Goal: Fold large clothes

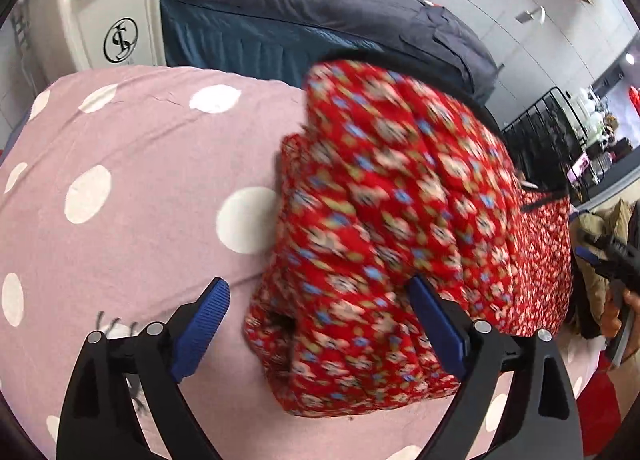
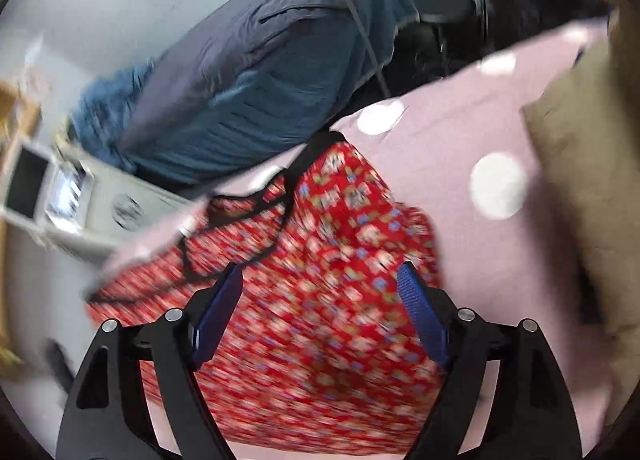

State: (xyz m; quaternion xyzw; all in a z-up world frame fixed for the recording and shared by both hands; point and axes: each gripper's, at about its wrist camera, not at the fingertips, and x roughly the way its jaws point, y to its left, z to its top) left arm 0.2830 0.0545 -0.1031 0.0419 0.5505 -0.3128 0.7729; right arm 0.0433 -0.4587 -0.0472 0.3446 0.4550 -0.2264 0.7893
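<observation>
The red flowered garment [image 1: 384, 227] was thin, matt printed cloth with soft creases. Under it, the pink dotted sheet [image 1: 132, 163] looked like matt, slightly wrinkled cotton. The left gripper [image 1: 320, 300] had ribbed blue pads [image 1: 208, 320] on smooth black plastic with shiny metal pins.

Red floral garment [image 1: 392, 219] w/ black trim, pink sheet [image 1: 132, 163] w/ white dots.
</observation>
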